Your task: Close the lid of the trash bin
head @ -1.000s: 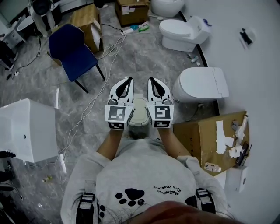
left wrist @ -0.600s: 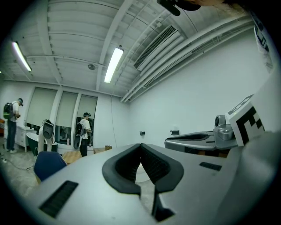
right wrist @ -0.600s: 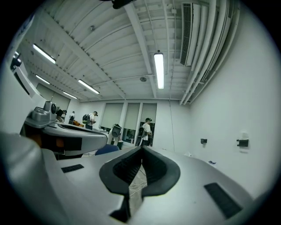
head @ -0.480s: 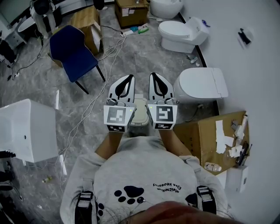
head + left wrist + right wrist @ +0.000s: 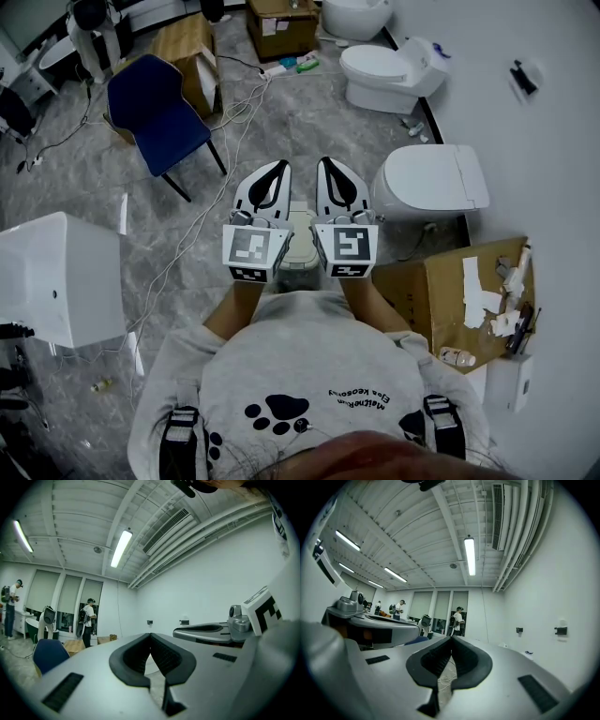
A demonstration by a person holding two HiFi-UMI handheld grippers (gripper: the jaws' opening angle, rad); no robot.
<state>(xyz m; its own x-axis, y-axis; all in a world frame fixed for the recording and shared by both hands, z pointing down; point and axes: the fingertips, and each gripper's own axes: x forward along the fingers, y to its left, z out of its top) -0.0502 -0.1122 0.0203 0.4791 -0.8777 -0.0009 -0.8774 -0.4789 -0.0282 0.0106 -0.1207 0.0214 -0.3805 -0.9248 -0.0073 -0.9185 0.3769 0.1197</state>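
Below, trash bin (image 5: 299, 246) between left tool (image 5: 277, 169) and right tool (image 5: 324, 165), both empty, jaws together.

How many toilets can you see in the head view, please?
3: top toilet, cut off at the upper edge; middle toilet just below; near toilet, lid down, lowest of them. More may be hidden.

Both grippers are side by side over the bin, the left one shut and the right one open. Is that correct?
Not quite. The right gripper is shut too. The right gripper view shows its fingers meeting at the tips with nothing between them. The rest stands: the left gripper is shut, and both are side by side over the bin.
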